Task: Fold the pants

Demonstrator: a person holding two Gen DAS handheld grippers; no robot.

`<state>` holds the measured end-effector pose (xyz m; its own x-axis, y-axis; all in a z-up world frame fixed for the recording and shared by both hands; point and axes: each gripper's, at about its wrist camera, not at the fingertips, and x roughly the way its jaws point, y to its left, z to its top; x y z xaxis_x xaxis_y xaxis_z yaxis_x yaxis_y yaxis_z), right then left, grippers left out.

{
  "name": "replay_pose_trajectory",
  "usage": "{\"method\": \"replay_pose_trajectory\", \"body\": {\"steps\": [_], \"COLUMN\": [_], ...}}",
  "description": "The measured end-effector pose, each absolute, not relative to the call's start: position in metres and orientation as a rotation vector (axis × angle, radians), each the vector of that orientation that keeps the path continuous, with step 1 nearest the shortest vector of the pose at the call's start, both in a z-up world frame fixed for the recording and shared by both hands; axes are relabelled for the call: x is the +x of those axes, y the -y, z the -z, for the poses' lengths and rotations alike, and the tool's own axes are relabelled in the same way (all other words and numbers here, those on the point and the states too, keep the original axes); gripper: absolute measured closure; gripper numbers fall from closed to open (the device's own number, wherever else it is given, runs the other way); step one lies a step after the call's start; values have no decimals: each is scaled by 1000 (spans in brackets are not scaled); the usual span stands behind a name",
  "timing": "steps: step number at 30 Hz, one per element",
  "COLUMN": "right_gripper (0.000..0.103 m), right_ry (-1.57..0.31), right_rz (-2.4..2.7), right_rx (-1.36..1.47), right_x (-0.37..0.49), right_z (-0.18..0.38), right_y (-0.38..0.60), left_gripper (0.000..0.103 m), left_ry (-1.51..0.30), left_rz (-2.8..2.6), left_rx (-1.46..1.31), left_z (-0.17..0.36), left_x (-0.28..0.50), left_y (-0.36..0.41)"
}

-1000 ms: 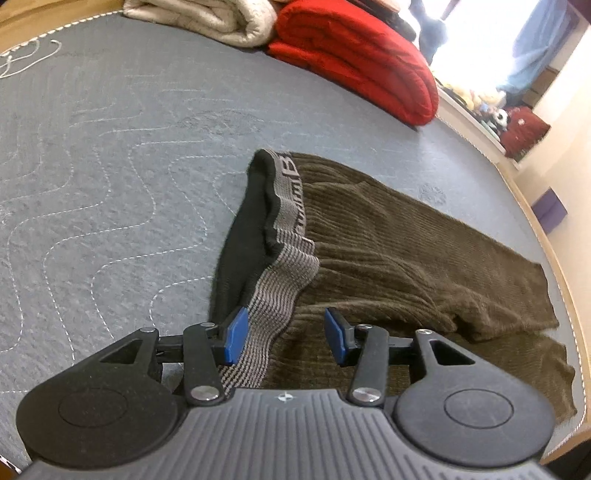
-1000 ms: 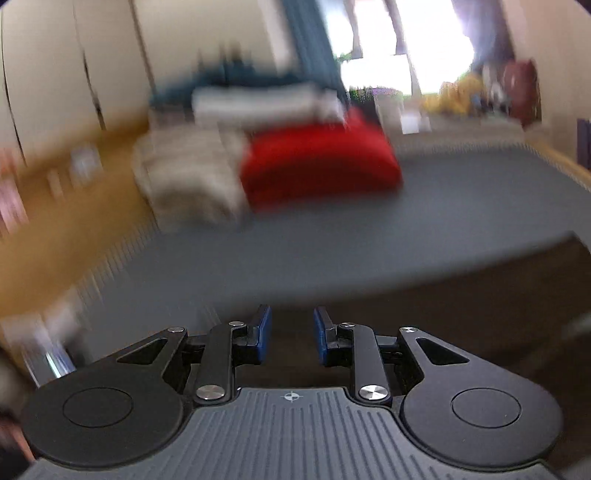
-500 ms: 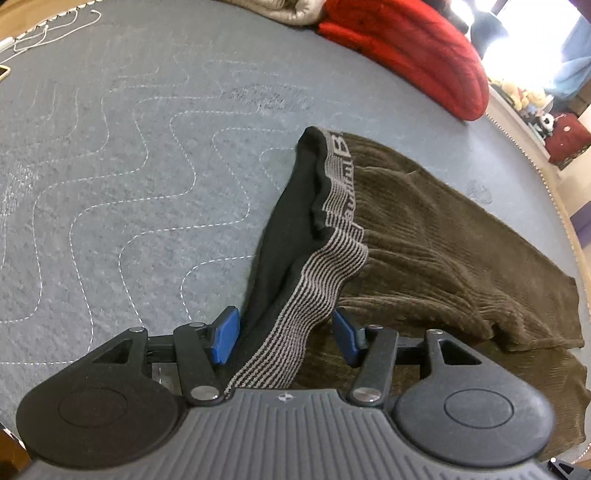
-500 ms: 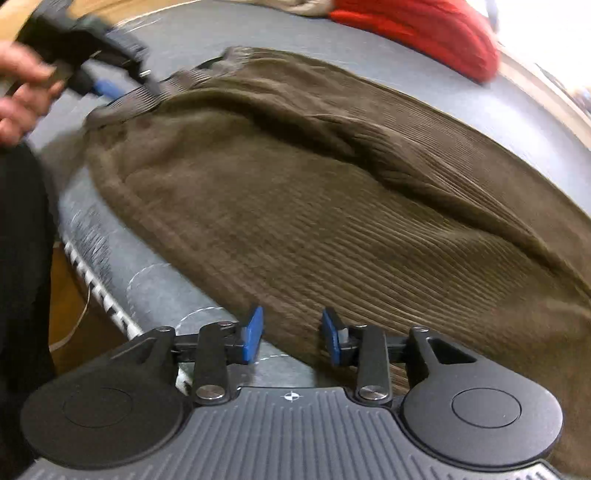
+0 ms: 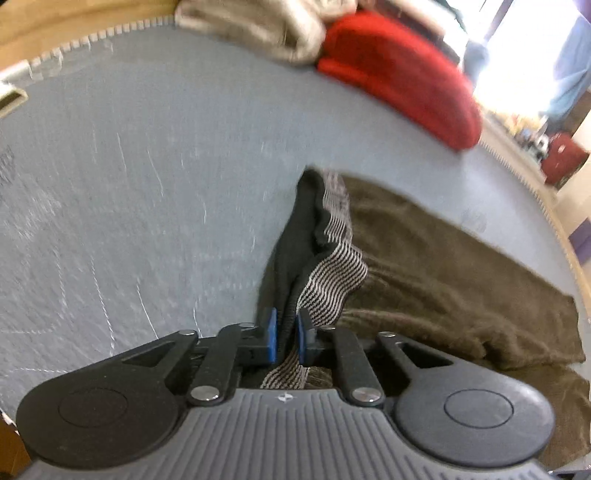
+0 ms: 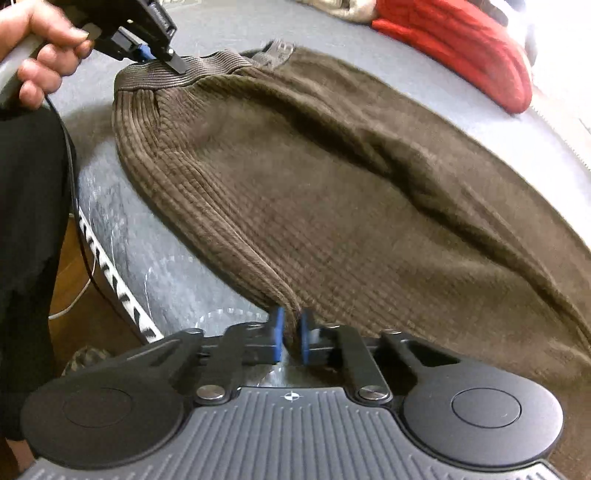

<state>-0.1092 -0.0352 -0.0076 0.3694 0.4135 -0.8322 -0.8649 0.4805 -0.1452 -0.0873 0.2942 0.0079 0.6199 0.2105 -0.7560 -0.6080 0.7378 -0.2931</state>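
Observation:
Brown corduroy pants [image 5: 454, 273] lie on a grey quilted bed [image 5: 129, 177], legs running to the right. Their striped elastic waistband [image 5: 332, 269] with black lining is turned up. My left gripper [image 5: 284, 332] is shut on the waistband at its near end. In the right wrist view the pants [image 6: 332, 184] fill the frame, and my right gripper [image 6: 291, 338] is shut on their near side edge. The left gripper [image 6: 155, 48] shows there too, at the waistband corner, in a hand.
A folded red blanket [image 5: 402, 77] and a beige blanket [image 5: 258, 26] lie at the far end of the bed. The bed's near edge [image 6: 110, 266] runs by the right gripper, with wood floor below. A dark-clothed body [image 6: 29, 221] stands at the left.
Both grippers have closed: the left on the waistband, the right on the pants' side edge. The waistband end has risen slightly off the bed.

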Motion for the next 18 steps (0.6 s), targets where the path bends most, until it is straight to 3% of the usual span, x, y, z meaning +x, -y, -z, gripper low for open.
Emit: {"method": "replay_pose_trajectory", "body": {"steps": [3, 6, 10, 14, 18], "right_gripper": [97, 94, 86, 85, 84], "right_ry": [-778, -869, -828, -810, -921], "right_rz": [-903, -921, -915, -918, -846], "right_rx": [-586, -584, -569, -353, -315], "right_x": [-107, -102, -109, -96, -79], "right_z": [-8, 4, -5, -27, -10], "right_y": [41, 43, 46, 62, 66], "left_gripper": [93, 81, 68, 68, 68], "left_ry": [-819, -876, -744, -678, -753], "left_rz": [-524, -573, -575, -461, -250], "left_rx": [-600, -625, -532, -460, -396], "left_z": [-3, 4, -14, -24, -22], "left_x": [-89, -83, -93, -96, -79], "left_y": [-297, -303, -287, -268, -249]}}
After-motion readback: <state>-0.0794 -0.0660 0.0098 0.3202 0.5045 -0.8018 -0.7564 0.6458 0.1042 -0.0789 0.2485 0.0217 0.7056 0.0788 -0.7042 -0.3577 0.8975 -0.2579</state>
